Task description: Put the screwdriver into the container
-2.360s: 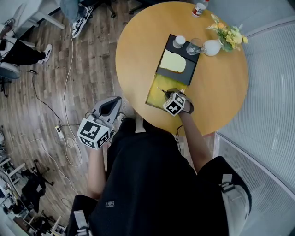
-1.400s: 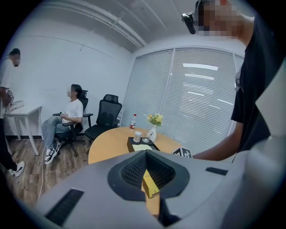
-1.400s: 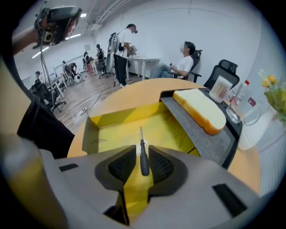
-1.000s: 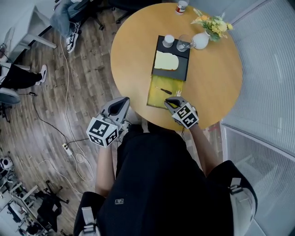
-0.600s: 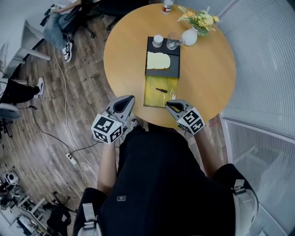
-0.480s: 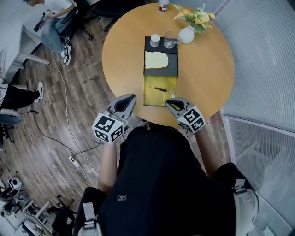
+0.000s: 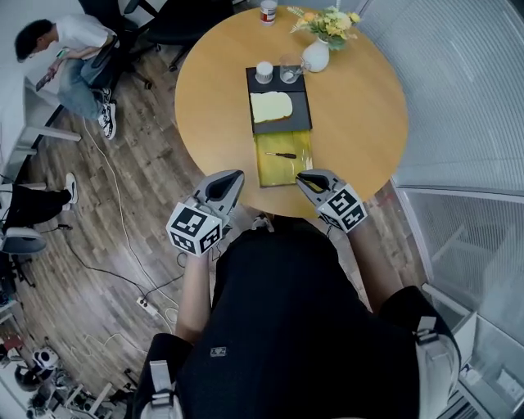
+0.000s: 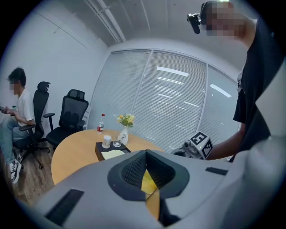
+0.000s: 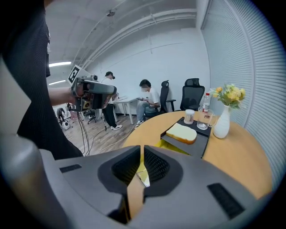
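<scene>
A small black-handled screwdriver (image 7: pixel 285 155) lies inside the shallow yellow container (image 7: pixel 273 169) on the near side of the round wooden table (image 7: pixel 360 123). Both grippers hover side by side at the table's near edge, in front of my body. My left gripper (image 7: pixel 232 175) sits left of the container, its jaws shut with nothing between them (image 8: pixel 146 179). My right gripper (image 7: pixel 303 176) sits just right of the container's near corner, also shut and empty (image 9: pixel 138 172). In the right gripper view a strip of the yellow container (image 9: pixel 173 146) shows beyond the jaws.
Behind the container stands a black tray (image 7: pixel 293 123) with a bread slice (image 7: pixel 269 105), a white cup (image 7: pixel 264 72) and a glass (image 7: pixel 288 73). A vase of flowers (image 7: pixel 316 54) and a bottle (image 7: pixel 267 11) stand farther back. A seated person (image 7: pixel 61 41), office chairs (image 7: pixel 176 20) and floor cables (image 7: pixel 123 254) are at the left.
My right gripper has drawn back from over the yellow container to the table's edge, and the screwdriver stays in the container. The left gripper has come up level beside it.
</scene>
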A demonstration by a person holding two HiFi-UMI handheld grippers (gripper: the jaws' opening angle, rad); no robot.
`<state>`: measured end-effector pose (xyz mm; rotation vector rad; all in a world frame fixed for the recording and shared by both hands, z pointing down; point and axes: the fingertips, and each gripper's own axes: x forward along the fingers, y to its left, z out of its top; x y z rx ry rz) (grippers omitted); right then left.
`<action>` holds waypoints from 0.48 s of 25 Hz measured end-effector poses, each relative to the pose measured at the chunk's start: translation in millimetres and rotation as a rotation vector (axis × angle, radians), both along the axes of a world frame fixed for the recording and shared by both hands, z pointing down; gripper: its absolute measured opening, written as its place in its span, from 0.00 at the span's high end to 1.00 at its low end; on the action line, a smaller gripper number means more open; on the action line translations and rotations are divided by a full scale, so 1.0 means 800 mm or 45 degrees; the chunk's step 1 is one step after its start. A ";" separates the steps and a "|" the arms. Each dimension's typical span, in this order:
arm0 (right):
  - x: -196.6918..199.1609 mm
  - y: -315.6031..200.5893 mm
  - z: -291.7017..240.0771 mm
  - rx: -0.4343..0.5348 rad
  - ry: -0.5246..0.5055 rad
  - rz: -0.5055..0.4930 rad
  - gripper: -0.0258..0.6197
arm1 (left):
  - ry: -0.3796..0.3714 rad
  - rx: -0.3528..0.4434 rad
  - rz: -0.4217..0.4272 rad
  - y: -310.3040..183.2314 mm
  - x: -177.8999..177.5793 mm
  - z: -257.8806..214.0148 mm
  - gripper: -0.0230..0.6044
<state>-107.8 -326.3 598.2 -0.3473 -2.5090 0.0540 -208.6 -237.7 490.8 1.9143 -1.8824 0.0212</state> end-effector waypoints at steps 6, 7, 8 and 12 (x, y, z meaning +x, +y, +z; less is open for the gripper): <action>0.004 0.007 0.010 0.092 0.018 0.074 0.93 | 0.001 0.005 0.095 0.014 -0.001 0.016 0.96; 0.005 0.009 0.008 0.096 0.015 0.090 0.93 | 0.006 0.008 0.108 0.015 -0.001 0.018 0.96; 0.006 0.012 0.007 0.097 0.012 0.103 0.93 | 0.013 0.011 0.120 0.016 0.000 0.020 0.96; 0.014 0.018 0.006 0.117 0.020 0.120 0.93 | 0.017 0.032 0.172 0.010 0.006 0.017 0.96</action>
